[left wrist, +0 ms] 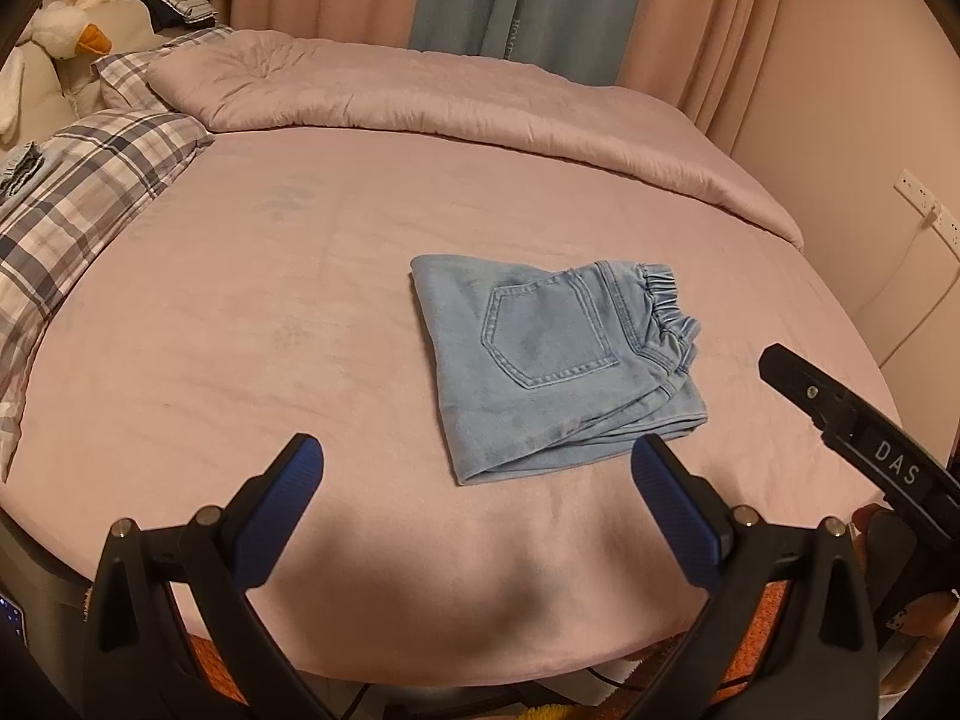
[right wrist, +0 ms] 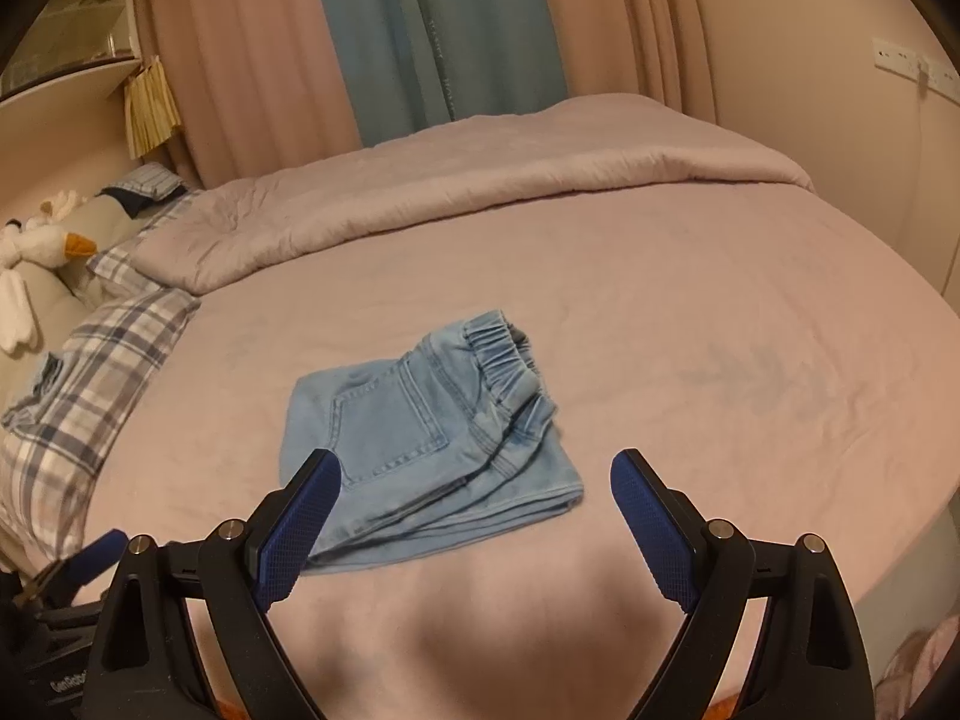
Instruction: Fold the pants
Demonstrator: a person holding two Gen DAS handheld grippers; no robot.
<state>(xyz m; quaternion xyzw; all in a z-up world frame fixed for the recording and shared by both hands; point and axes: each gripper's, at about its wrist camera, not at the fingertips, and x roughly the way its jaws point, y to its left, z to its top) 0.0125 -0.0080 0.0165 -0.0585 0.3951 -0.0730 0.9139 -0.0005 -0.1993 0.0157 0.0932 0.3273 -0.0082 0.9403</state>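
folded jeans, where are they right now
The folded jeans lie flat on the pink bed sheet, right of centre in the left wrist view and just ahead of both open tools, well clear of the plaid pillow at the left.

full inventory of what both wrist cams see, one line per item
jeans: 1, light blue denim, folded, middle of the bed
bed sheet: 1, pink, covers the bed
duvet: 1, pale pink, folded along the far side
plaid pillows: 2, blue and white check, left end of the bed
plush goose: 1, white with orange beak, beyond the pillows
curtains: pink with a blue panel, behind the bed
wall sockets: white strip, right wall
left gripper: 1, black with blue pads, open, nearest bed edge
right gripper: 1, same, open, just short of the jeans
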